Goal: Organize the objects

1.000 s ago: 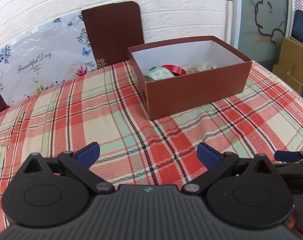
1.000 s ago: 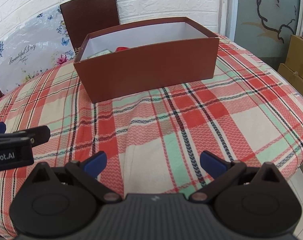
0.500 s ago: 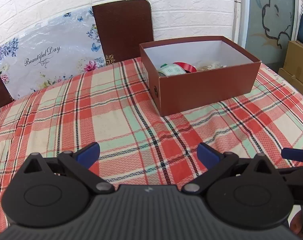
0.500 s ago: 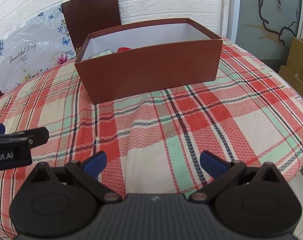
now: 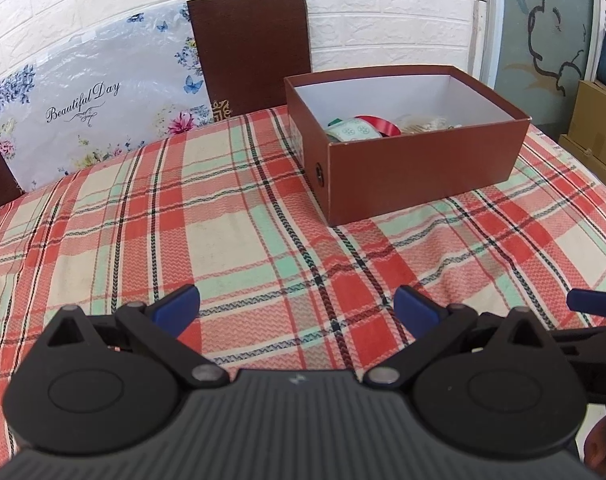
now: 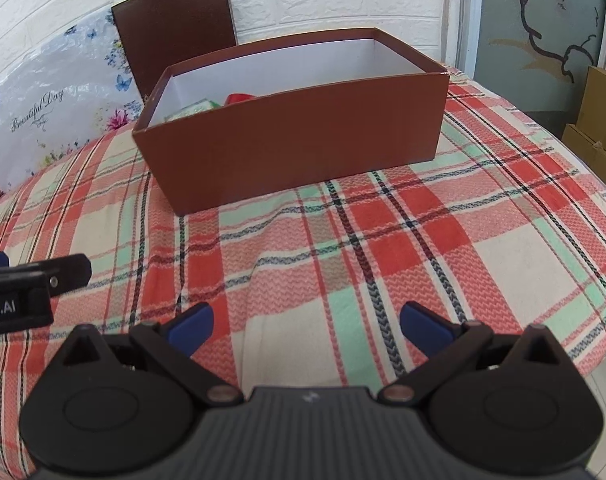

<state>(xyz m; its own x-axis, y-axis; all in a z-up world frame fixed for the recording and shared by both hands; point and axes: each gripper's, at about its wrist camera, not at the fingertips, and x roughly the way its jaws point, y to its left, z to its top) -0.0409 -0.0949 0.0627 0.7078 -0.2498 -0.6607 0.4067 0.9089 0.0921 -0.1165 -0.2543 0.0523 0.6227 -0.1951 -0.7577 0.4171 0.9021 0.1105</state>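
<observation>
Left claw (image 5: 297,308) and right claw (image 6: 306,324) both spread wide and empty, above red-green plaid cloth-covered desk (image 5: 231,216), open brown cardboard box (image 6: 295,136) with contents half hidden by its wall, white brick wall (image 5: 383,12) behind

Woven cloth, matt card, matt plastic

A rough woven plaid cloth (image 5: 231,216) covers the counter; the brown box (image 6: 295,148) is smooth matt cardboard, white inside; gripper bodies look matt black plastic, ribbed.

A plaid tablecloth (image 5: 231,216) in red, cream and green covers the table. At the upper left, a floral board (image 5: 91,120) reading "Beautiful Day" leans on a white brick wall (image 5: 383,12), beside a brown chair back (image 5: 251,48). Cardboard boxes (image 5: 595,128) stand at the far right.
</observation>
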